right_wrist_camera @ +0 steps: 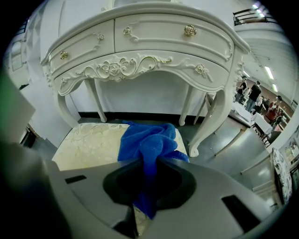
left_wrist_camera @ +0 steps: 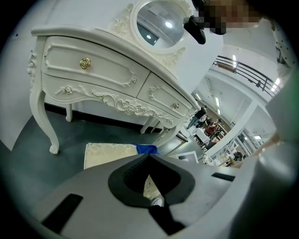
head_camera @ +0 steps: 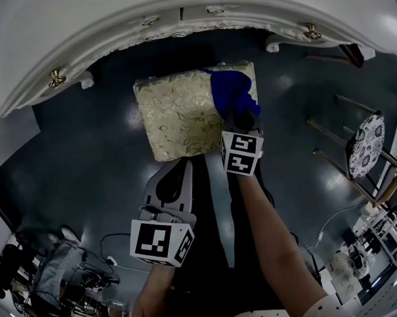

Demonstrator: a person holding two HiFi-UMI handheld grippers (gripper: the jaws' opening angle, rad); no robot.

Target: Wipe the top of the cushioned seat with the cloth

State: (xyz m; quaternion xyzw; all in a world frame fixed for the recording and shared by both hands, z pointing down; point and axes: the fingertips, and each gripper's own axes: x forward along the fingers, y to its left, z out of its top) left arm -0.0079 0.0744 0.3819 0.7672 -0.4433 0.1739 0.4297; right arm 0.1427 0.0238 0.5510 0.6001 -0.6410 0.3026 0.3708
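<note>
Nearest, the left gripper (head_camera: 180, 163) hung closed and empty, while the right gripper (head_camera: 244, 123) pinched the blue cloth (head_camera: 230, 91) at the far right corner of the cushioned seat (head_camera: 177, 116) (pressing flat and sweeping leftward would probably serve best).

Cushioned seat (head_camera: 174, 119): cloth (head_camera: 229, 89) on its right part; dressing table (head_camera: 114, 27) behind it; left gripper (head_camera: 183, 164) before it; chair (head_camera: 365, 144) well to its right.

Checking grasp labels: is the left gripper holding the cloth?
No, the right gripper pinches the blue cloth; the left gripper is shut, empty.
</note>
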